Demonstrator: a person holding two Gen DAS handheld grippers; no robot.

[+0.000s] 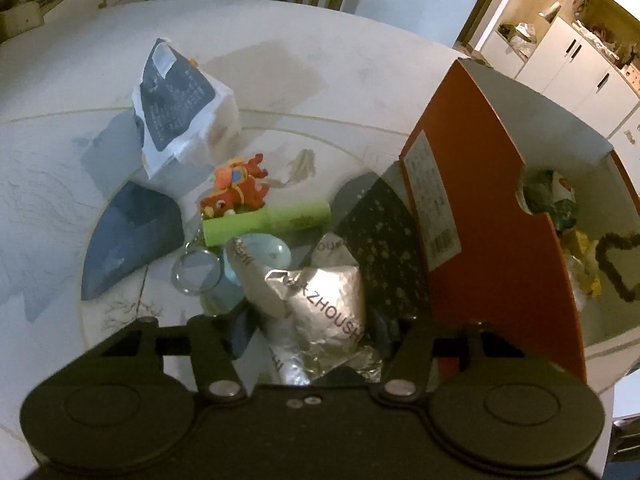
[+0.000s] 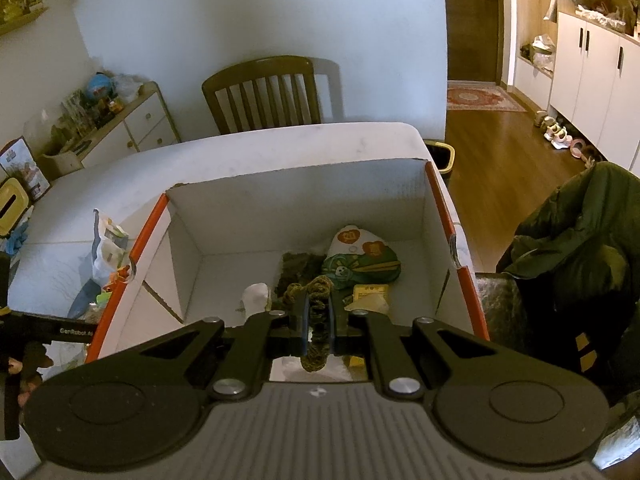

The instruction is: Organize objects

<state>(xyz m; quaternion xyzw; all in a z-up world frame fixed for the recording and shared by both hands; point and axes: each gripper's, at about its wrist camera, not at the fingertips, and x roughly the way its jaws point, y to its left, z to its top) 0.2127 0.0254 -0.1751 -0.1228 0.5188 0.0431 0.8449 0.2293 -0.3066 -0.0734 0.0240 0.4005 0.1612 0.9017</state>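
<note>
Two grippers are at work over a pale round table (image 1: pixel 320 80), and the left wrist view comes first. Its left gripper (image 1: pixel 312 336) points steeply down at a crumpled silver foil packet (image 1: pixel 320 300) that lies between the two fingers. Whether the pads press on the foil I cannot tell, since the tips sit hidden at its sides; the jaws stand partly apart. Around the packet lies a small heap: a green tube (image 1: pixel 268 220) at twelve o'clock, a red toy keychain (image 1: pixel 240 188) just beyond it, a pale blue egg-shaped thing (image 1: pixel 264 256) and a clear ring (image 1: pixel 198 272) at ten o'clock, a blue pouch (image 1: pixel 128 240) farther out at nine. A dark starred pouch (image 1: pixel 380 248) lies at two o'clock, against the orange box (image 1: pixel 500 200). A tissue pack (image 1: pixel 184 108) sits well off at eleven.

From the right wrist view, the right gripper (image 2: pixel 318 320) hangs over the open orange-edged box (image 2: pixel 300 208), jaws nearly together and pinched on a brown fuzzy cord (image 2: pixel 318 344) that loops forward at twelve o'clock. On the box floor, a green printed bag (image 2: pixel 360 264) lies at one o'clock, a white lump (image 2: pixel 256 296) at eleven and a yellow card (image 2: pixel 370 292) beside the right finger.
</note>
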